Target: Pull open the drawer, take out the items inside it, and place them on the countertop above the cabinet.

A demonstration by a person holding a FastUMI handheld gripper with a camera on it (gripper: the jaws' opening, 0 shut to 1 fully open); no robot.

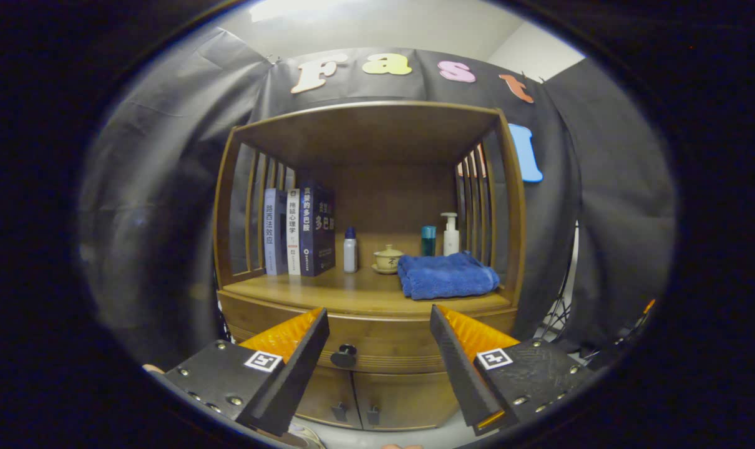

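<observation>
A brown wooden cabinet stands ahead with its drawer (384,349) shut under the countertop (327,293). A dark round knob (344,356) sits on the drawer front, between my fingers and closer to the left one. My gripper (377,318) is open, a short way in front of the drawer, with nothing between the fingers. The inside of the drawer is hidden.
On the countertop stand three upright books (299,232), a small white bottle (350,250), a lidded tea cup (388,258), a teal bottle (428,241), a pump bottle (450,234) and a folded blue towel (446,275). Two small doors (365,399) lie below the drawer. Slatted side walls flank the shelf.
</observation>
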